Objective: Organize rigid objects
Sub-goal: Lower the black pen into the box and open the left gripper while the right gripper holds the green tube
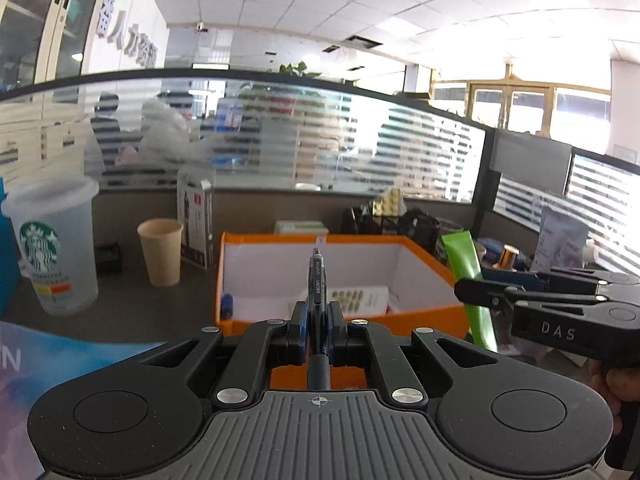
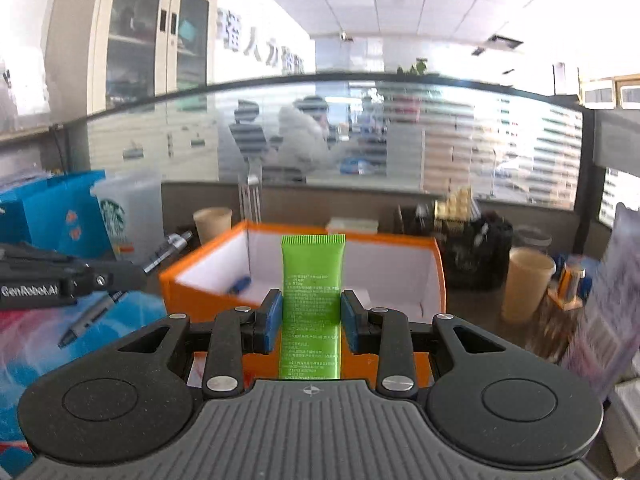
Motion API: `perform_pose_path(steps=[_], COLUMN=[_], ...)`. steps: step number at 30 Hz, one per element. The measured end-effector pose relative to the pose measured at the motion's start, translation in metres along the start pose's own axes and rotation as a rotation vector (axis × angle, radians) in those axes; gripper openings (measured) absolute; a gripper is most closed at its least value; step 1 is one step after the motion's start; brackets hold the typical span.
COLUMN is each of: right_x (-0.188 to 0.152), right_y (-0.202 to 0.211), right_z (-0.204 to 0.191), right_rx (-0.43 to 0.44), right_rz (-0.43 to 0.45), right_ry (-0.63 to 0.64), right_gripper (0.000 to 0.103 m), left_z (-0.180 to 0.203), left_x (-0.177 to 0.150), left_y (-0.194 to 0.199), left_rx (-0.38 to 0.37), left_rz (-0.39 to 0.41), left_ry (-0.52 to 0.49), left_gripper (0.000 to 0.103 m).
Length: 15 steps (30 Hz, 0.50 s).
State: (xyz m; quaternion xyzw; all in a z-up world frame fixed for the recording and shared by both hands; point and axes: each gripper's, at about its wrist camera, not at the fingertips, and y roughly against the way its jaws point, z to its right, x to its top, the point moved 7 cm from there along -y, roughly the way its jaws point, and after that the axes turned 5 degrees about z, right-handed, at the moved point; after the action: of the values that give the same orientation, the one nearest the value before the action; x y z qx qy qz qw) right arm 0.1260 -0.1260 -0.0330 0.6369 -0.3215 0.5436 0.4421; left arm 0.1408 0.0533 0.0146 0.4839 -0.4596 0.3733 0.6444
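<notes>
Now | left gripper (image 1: 316,320) clamps a dark pen (image 1: 317,280) just short of the orange box (image 1: 432,312) | right gripper (image 2: 308,316) pinches a green tube (image 2: 313,280) (apparently upright) near that box's front wall | advice: carry both past the box rim, lower inside, then release gently.
</notes>
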Motion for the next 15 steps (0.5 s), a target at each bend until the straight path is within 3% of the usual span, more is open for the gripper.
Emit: perform_pose_path(steps=[15], right_x=[0.056], right_y=[-0.025], right_z=[0.018], right_rx=[-0.002], right_rz=[0.114], right_ry=[0.003], right_gripper=[0.029], left_z=[0.005], left_x=[0.046], left_y=[-0.039], left_rx=[0.014], left_rz=[0.050], left_ry=[-0.043], left_gripper=[0.007])
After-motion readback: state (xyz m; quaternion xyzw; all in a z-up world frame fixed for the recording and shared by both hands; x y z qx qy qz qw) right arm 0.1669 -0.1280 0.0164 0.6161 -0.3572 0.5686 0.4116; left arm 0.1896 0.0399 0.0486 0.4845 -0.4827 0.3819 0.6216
